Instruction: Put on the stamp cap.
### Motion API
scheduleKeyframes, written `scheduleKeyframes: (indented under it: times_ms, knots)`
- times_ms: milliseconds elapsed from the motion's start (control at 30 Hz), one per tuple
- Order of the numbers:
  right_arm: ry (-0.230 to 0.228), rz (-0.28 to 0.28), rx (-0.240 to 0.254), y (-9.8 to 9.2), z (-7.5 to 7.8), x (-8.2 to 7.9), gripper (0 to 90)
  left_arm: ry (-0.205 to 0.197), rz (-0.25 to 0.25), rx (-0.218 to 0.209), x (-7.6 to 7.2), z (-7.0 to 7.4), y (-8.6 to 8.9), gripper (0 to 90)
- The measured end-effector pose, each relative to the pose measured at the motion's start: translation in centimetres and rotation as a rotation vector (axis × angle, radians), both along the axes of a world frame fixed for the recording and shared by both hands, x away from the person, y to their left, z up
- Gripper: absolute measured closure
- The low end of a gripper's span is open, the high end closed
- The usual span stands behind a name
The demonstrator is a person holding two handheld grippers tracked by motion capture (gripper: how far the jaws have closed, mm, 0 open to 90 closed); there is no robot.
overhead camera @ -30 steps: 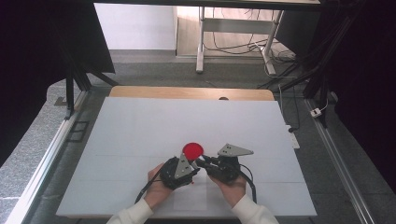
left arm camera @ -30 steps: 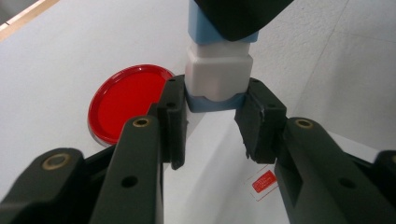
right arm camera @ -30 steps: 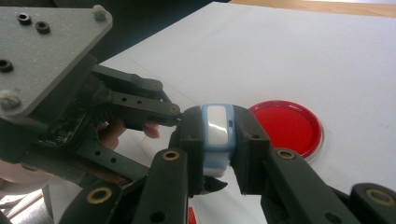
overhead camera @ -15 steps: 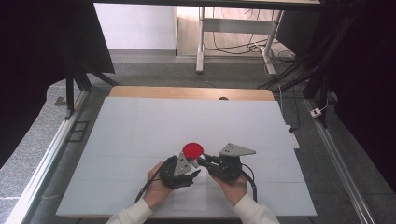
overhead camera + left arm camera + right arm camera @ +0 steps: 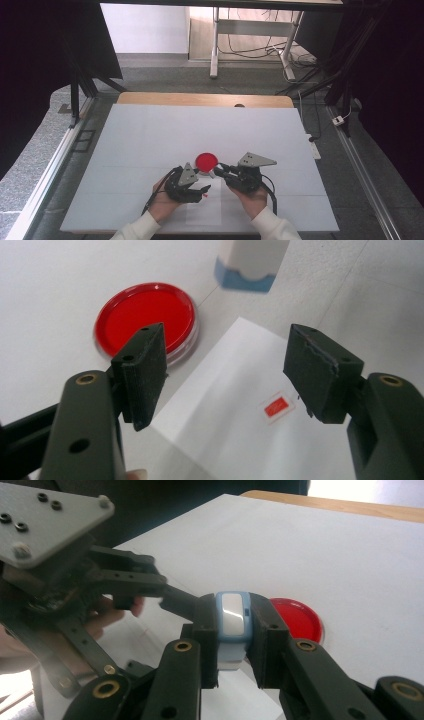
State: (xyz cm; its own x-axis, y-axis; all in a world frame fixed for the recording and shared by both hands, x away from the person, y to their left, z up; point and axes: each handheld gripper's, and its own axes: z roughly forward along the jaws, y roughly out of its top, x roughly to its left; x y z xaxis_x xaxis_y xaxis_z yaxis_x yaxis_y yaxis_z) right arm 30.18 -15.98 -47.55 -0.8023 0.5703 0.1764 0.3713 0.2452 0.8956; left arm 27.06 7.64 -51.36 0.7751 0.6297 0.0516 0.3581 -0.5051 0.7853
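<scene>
A round red ink pad (image 5: 206,161) (image 5: 145,317) (image 5: 295,617) lies on the white table. My right gripper (image 5: 218,171) (image 5: 233,630) is shut on a small white stamp with blue trim (image 5: 232,622) (image 5: 250,262), held just right of the pad. My left gripper (image 5: 202,189) (image 5: 227,360) hovers over a white paper sheet (image 5: 205,212) (image 5: 225,410) that bears a small red stamp mark (image 5: 278,407). Its jaws have just been opening and nothing is between them. The left gripper's body (image 5: 75,575) sits close beside the stamp in the right gripper view.
The white table top (image 5: 150,135) stretches far and wide around the hands, ending in a wooden strip (image 5: 200,99) at the back. Metal rails (image 5: 55,160) run along both sides. Table legs and cables (image 5: 240,45) lie on the floor beyond.
My left gripper's jaws have spread apart over the paper. The right gripper with the stamp and the red pad have stayed where they were.
</scene>
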Motion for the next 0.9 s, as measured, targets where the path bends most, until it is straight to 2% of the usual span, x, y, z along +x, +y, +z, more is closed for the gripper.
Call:
scheduleKeyframes:
  times_ms: [267,467,767,900]
  knots:
    - [-0.026,-0.006,-0.012,-0.6,0.2,0.2,75.3,0.028,0.043,-0.048,-1.1,0.4,3.8,32.8]
    - [-0.051,-0.008,-0.035,-0.8,0.2,0.3,75.3,0.033,0.071,-0.058,-1.4,0.5,5.9,32.7]
    - [-0.067,-0.025,-0.051,-1.4,0.2,0.7,75.3,0.043,0.145,-0.08,-3.0,0.2,10.1,32.7]
    - [-0.09,-0.038,-0.066,-1.6,0.4,0.9,75.3,0.049,0.173,-0.088,-3.6,-0.1,11.6,33.0]
